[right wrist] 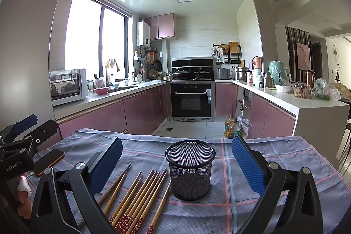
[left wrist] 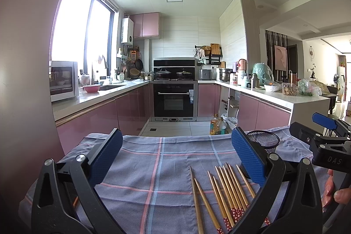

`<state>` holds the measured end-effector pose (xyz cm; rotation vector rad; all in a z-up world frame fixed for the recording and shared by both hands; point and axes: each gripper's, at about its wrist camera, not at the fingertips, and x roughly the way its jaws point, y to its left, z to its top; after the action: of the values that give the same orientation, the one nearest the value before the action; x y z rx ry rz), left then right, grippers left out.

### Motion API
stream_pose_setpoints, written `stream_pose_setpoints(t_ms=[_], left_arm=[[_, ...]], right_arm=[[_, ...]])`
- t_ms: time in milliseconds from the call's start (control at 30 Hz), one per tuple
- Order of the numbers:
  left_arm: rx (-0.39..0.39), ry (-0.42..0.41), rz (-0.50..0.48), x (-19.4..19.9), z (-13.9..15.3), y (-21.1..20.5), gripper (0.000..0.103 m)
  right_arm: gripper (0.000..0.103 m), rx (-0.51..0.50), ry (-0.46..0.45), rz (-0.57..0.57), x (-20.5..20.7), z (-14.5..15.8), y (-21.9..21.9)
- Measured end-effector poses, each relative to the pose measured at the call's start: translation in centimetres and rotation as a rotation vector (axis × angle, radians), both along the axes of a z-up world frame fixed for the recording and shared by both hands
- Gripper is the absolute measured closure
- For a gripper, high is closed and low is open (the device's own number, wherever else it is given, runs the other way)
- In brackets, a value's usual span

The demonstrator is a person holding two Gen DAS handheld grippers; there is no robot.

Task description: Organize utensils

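Several wooden chopsticks (left wrist: 228, 192) with red patterned ends lie side by side on a blue checked cloth (left wrist: 153, 159); they also show in the right wrist view (right wrist: 140, 196). A black mesh cup (right wrist: 190, 169) stands upright and empty just right of them; it is partly hidden behind my left finger in the left wrist view (left wrist: 264, 140). My left gripper (left wrist: 176, 157) is open and empty above the cloth, left of the chopsticks. My right gripper (right wrist: 177, 165) is open and empty, with the cup between its fingers' line of view.
A phone (right wrist: 47, 160) lies on the cloth at the left. The right gripper's body (left wrist: 324, 139) shows at the right edge, the left one's (right wrist: 19, 146) at the left edge. Beyond the table's far edge is a kitchen floor with oil bottles (right wrist: 231, 126).
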<state>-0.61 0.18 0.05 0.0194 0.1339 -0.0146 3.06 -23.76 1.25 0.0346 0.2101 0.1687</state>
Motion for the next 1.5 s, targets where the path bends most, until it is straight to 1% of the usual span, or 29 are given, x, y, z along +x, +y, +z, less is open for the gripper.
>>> stream_pose_setpoints(t_ms=[1000, 1500], left_arm=[[0.001, 0.006, -0.001, 0.09, -0.24, -0.23, 0.005], [0.003, 0.035, -0.003, 0.75, -0.59, -0.71, 0.005]], right_arm=[[0.007, 0.003, 0.014, 0.003, 0.07, -0.08, -0.43], [0.007, 0.011, 0.03, 0.01, -0.03, -0.11, -0.71]])
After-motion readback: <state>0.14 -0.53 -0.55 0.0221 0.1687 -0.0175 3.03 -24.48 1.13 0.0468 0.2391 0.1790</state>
